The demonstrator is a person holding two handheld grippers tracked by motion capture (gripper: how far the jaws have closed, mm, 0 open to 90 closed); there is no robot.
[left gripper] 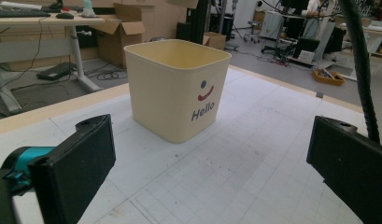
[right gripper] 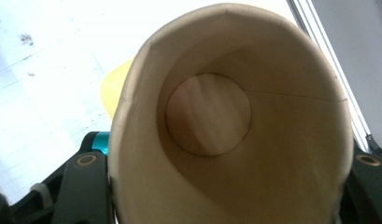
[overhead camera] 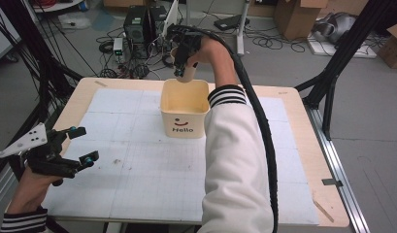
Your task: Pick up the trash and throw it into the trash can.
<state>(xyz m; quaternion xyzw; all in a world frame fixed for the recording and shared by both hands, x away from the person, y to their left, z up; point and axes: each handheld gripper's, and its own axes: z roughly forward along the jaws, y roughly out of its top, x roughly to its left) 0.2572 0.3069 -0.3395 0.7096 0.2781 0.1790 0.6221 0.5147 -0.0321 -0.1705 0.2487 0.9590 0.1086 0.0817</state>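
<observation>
My right gripper (overhead camera: pixel 182 60) is raised over the far rim of the cream tub (overhead camera: pixel 184 115), and its fingers are clamped on a paper cup (overhead camera: pixel 188 73), one on each side of the wall. From above I can see the cup hanging above the tub's back edge, its lower part just over the opening, not resting inside. The view along my right gripper gives what the high view cannot: I look straight down the cup's open mouth (right gripper: pixel 230 121) to its round bottom disc and the seam running along the inner wall; nothing lies in it. A sliver of the tub's yellow rim (right gripper: pixel 115 88) shows past the cup at its left, with the white gridded counter (right gripper: pixel 44 70) beyond.

My left gripper (overhead camera: pixel 65 150) sits low over the near left part of the counter (overhead camera: pixel 138 170), well apart from the tub, fingers spread wide with nothing between them. Its own view shows both black fingers (left gripper: pixel 76 163) standing far apart at the frame's edges, and between them the tub's front face (left gripper: pixel 177 93) from the side, with a smiley and the word "Hello". That view also shows the tub standing upright on the grid mat, and the black cable (left gripper: pixel 361 60) of my other gripper trailing down at the right.
</observation>
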